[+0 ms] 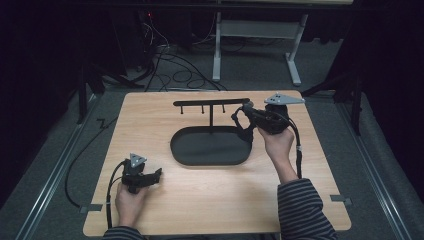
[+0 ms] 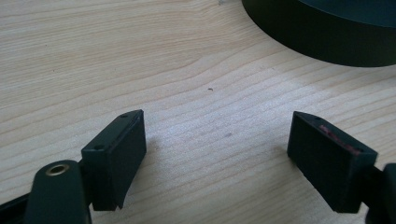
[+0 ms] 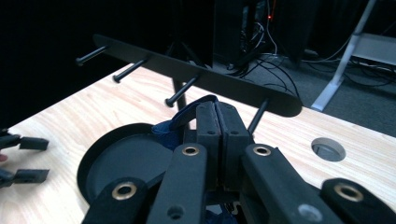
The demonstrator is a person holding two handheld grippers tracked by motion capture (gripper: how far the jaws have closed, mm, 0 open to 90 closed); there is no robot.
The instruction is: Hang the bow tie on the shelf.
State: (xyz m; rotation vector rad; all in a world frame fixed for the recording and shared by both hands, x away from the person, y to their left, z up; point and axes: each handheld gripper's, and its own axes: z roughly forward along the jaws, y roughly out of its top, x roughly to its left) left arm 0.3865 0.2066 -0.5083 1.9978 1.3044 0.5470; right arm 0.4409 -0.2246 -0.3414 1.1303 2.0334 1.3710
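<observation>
Nearest, the left gripper rests idle on the table short of the tray, jaws wide apart and empty. Farther, the right gripper pinches a dark blue loop just below the rack; it may miss a peg and drop.

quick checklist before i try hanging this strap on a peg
1. Right tongs shut on the blue strap: ok.
2. Strap's loop open wide enough for a peg: cannot tell.
3. Nearest peg bare: ok.
4. Left tongs open, holding nothing, low over the table: ok.
5. Left tongs apart from the tray: ok.
</observation>
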